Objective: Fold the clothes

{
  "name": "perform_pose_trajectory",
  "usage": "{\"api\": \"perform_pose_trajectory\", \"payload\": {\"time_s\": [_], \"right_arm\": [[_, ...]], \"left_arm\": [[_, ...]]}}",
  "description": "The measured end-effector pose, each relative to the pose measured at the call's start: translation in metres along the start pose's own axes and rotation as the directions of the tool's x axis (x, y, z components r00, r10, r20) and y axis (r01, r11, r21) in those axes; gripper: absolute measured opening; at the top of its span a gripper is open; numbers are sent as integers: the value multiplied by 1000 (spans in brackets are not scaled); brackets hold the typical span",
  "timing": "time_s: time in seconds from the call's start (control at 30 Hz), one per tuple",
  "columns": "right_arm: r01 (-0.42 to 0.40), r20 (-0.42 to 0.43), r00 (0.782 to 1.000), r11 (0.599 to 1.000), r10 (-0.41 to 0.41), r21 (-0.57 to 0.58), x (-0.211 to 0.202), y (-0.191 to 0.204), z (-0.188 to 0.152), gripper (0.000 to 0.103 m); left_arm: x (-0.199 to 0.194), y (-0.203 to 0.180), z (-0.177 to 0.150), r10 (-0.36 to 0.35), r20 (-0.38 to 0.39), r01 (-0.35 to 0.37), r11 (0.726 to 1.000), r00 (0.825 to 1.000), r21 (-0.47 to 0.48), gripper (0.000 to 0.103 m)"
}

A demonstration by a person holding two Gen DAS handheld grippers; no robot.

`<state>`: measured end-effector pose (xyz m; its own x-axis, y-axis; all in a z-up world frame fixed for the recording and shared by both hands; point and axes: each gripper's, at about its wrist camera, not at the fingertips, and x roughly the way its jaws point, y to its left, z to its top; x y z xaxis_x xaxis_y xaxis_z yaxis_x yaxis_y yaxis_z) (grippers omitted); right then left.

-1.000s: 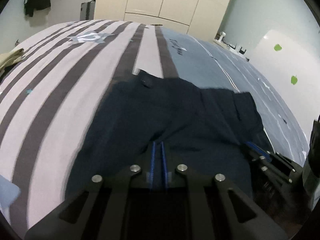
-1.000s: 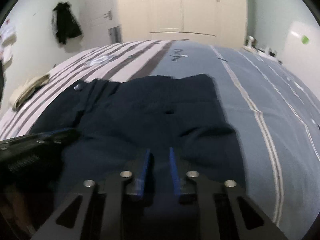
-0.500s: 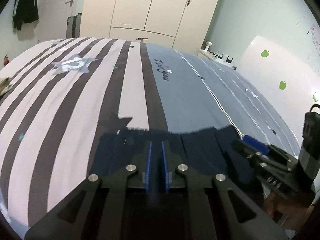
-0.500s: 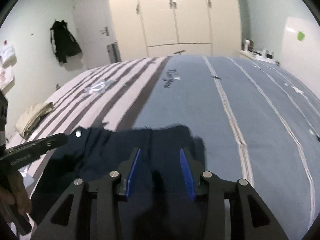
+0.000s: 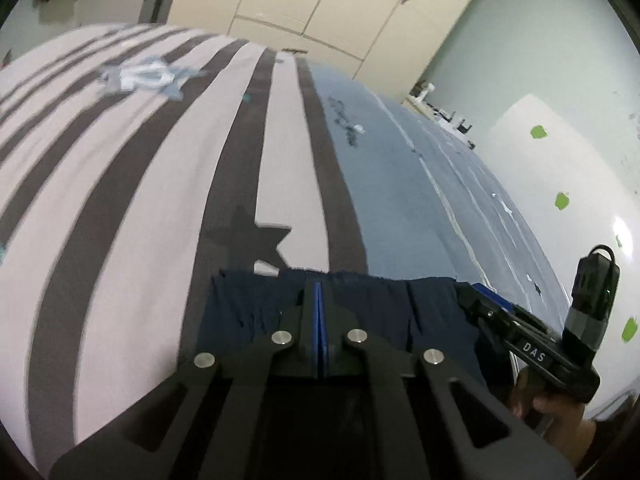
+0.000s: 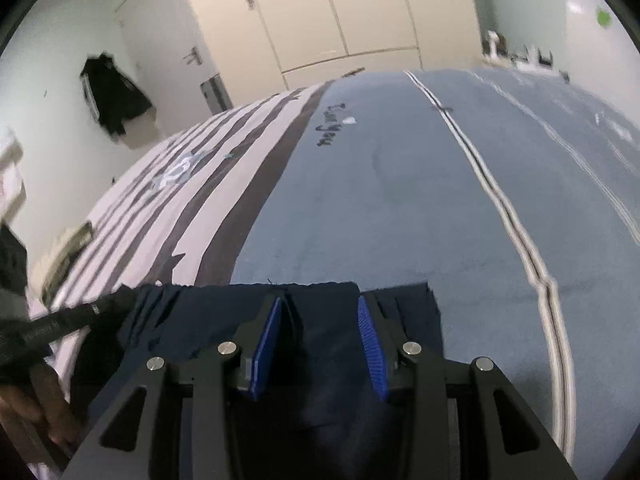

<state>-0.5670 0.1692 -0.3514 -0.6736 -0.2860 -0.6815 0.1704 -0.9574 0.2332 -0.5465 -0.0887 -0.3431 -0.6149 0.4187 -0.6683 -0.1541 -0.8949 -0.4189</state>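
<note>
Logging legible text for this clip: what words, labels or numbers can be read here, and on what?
"DAS": white letters on the black body of the right hand-held gripper, seen from the left wrist view.
Dark handwriting-style print on the blue part of the bedspread: too blurred to read.
White lettering on the left hand-held gripper, right wrist view: blurred, unreadable.

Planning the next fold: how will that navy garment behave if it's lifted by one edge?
Likely floppy: the navy garment wrinkles beside the shut left gripper. Probably light, since it lies thin on the bedspread. It may sag between the right gripper's open jaws.
</note>
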Motion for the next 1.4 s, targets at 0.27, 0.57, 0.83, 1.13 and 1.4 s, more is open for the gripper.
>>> {"api": "perform_pose_trajectory", "payload": {"time_s": [0.27,0.57,0.83,1.13,1.4], "right_arm": [[6,-9,1000,999,-6,47,-8,-26,12,68],[-6,-58,998,999,4,-36,8,1,9,71],[-60,-69,996,998,59,-9,-21,-6,9,71],[-2,-115,993,999,7,43,-51,-30,-16,71],[-67,-166,982,990,86,121,-82,-56,-32,72]], "left_arm": [[-26,58,21,132,34,-124,976,991,-179,73],[-24,-9,3,203,32,-205,966,979,155,62],[-13,15,-3,276,-29,-272,957,961,97,56],[-58,31,6,176,-41,-179,981,983,-77,57],[-99,36,-41,72,-118,-83,992,990,-94,75]]}}
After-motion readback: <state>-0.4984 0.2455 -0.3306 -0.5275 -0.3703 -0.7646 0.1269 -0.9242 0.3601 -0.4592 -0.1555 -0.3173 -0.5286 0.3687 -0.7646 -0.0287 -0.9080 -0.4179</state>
